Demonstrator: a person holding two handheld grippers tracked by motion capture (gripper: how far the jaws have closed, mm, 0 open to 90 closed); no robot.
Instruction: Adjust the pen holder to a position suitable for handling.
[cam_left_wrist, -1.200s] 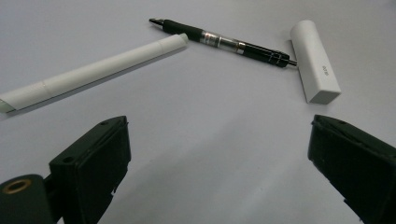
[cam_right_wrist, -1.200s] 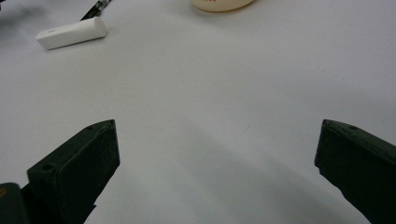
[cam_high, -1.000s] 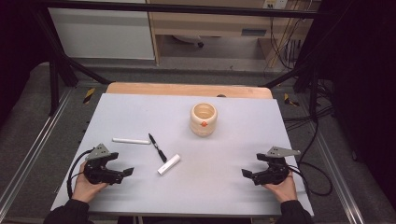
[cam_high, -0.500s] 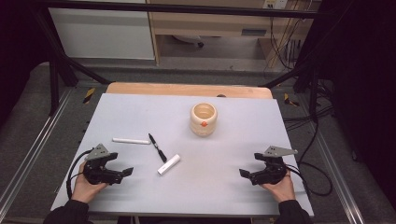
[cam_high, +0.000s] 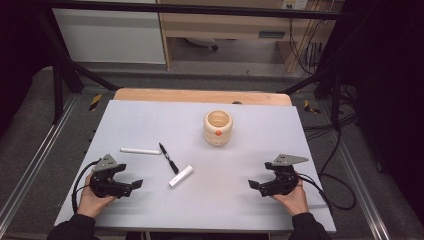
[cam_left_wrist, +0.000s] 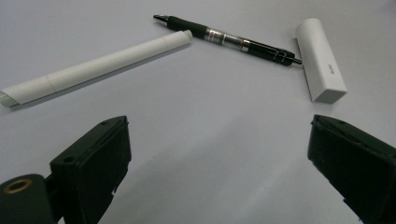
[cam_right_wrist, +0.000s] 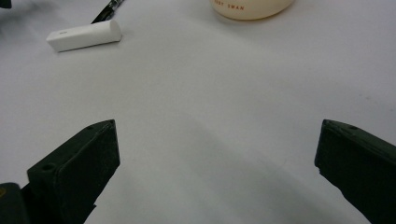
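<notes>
Jaws of the left gripper and right gripper stood wide apart, empty; black pen lay at one o'clock from the left.

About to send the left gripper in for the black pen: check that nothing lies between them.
Nothing visible does. The left gripper, jaws open, faces bare table up to the black pen. The long white stick lies off to one side, and the short white block touches the pen's far end.

The right gripper view's top edge cuts off most of the cup and the pen. The lettering on the white block is too small to read.
</notes>
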